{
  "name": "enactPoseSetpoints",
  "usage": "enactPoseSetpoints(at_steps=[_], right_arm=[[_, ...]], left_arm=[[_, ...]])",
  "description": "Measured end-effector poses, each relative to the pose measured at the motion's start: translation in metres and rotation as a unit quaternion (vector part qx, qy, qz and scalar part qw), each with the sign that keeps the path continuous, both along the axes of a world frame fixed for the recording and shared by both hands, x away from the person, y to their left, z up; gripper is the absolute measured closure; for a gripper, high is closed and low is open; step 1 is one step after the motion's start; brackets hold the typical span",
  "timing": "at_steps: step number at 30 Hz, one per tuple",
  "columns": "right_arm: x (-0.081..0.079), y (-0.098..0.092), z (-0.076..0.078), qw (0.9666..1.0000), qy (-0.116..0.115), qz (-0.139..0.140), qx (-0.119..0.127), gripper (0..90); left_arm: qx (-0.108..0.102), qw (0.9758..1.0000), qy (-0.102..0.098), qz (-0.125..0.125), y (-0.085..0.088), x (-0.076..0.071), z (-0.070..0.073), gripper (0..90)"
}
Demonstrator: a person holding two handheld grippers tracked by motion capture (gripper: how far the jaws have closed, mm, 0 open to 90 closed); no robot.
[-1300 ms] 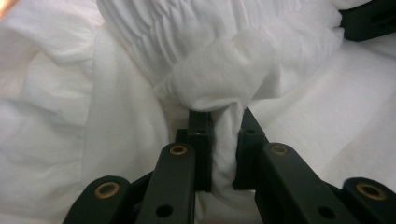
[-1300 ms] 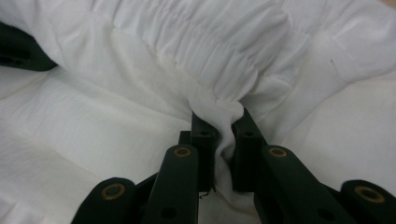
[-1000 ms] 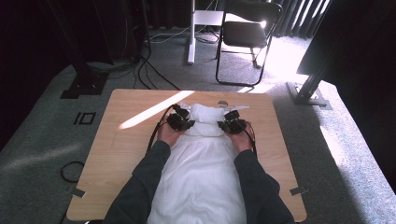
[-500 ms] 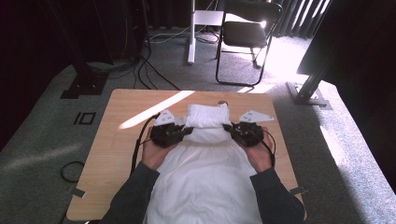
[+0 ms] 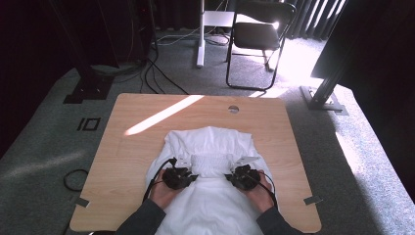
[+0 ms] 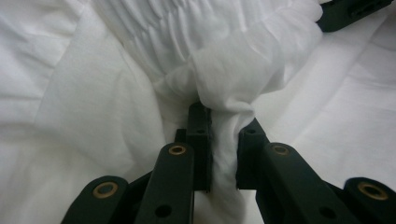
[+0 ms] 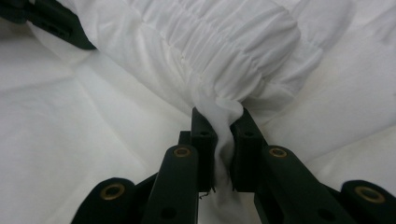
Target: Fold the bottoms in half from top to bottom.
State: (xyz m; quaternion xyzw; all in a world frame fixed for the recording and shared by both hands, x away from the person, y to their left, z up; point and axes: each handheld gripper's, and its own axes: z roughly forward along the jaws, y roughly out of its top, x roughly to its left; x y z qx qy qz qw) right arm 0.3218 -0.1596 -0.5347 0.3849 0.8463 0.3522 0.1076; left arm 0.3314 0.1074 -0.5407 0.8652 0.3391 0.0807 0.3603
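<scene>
White garment [image 5: 210, 147] on table [image 5: 122, 147], gathered band pinched by left tongs [image 6: 223, 140], right tongs [image 7: 223, 135]

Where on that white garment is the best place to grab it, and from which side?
Grip the white garment at the two ends of its gathered, elastic-looking band, coming in from the person's side. That band is bunched thick, so it fills the jaws, as the left gripper and right gripper show, each pinching one end.

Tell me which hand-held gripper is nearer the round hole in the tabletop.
Right. The right hand-held gripper lies almost straight below the hole in the high view; the left hand-held gripper sits off toward the table's left side.
</scene>
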Motion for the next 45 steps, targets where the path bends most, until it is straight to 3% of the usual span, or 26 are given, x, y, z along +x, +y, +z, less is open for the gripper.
enactPoseSetpoints(at_steps=[1,9,12,13,14,15,17,19,22,26,28,33,35,37,41,45], right_arm=[[0.003,0.001,-0.003,1.0,0.004,-0.005,0.001,82.1],[0.038,0.007,-0.007,0.9994,0.001,-0.034,-0.001,81.8],[0.054,0.01,-0.007,0.999,-0.003,-0.044,-0.007,81.8],[0.054,0.01,-0.007,0.999,-0.003,-0.044,-0.007,81.8],[0.06,0.011,-0.007,0.9988,-0.005,-0.047,-0.01,81.8],[0.075,0.013,-0.007,0.9985,-0.005,-0.054,-0.011,81.9],[0.088,0.015,-0.006,0.9981,-0.005,-0.059,-0.015,81.9],[0.101,0.017,-0.006,0.9981,-0.015,-0.056,-0.022,82.0],[0.121,0.02,-0.006,0.9972,-0.013,-0.069,-0.024,82.1],[0.138,0.026,-0.005,0.9959,-0.016,-0.084,-0.028,82.1],[0.143,0.029,-0.006,0.9956,-0.019,-0.087,-0.028,82.2],[0.147,0.029,0.001,0.9961,-0.018,-0.083,-0.023,82.5],[0.142,0.024,0.011,0.9958,-0.028,-0.087,-0.004,82.7],[0.135,0.019,0.026,0.9952,-0.053,-0.082,0.013,82.7],[0.114,0.008,0.066,0.9906,-0.109,-0.072,0.042,82.8],[0.087,-0.004,0.108,0.9804,-0.172,-0.064,0.072,82.8]], left_arm=[[-0.002,1.0,0.002,0.002,0.0,0.005,0.0,81.5],[0.05,0.9982,-0.032,0.01,-0.01,0.053,0.005,81.0],[0.044,0.9985,-0.027,0.02,-0.01,0.075,0.005,81.0],[0.044,0.9985,-0.027,0.02,-0.01,0.075,0.005,81.0],[0.048,0.9979,-0.032,0.029,-0.012,0.088,0.005,81.0],[0.051,0.9975,-0.033,0.035,-0.012,0.095,0.006,80.9],[0.053,0.9969,-0.034,0.047,-0.013,0.102,0.006,81.0],[0.042,0.9962,-0.035,0.067,-0.013,0.11,0.005,81.0],[0.028,0.995,-0.037,0.088,-0.012,0.118,0.002,81.1],[0.034,0.9935,-0.036,0.103,-0.012,0.129,0.003,81.2],[0.02,0.9925,-0.028,0.118,-0.011,0.132,0.003,81.6],[0.002,0.9922,-0.023,0.123,-0.008,0.13,0.01,83.0],[-0.024,0.9918,-0.027,0.123,-0.004,0.125,0.022,83.3],[-0.053,0.9905,-0.048,0.118,0.0,0.116,0.041,83.3],[-0.105,0.9845,-0.104,0.095,0.003,0.091,0.083,83.4],[-0.156,0.9753,-0.144,0.06,0.006,0.061,0.118,83.4]])
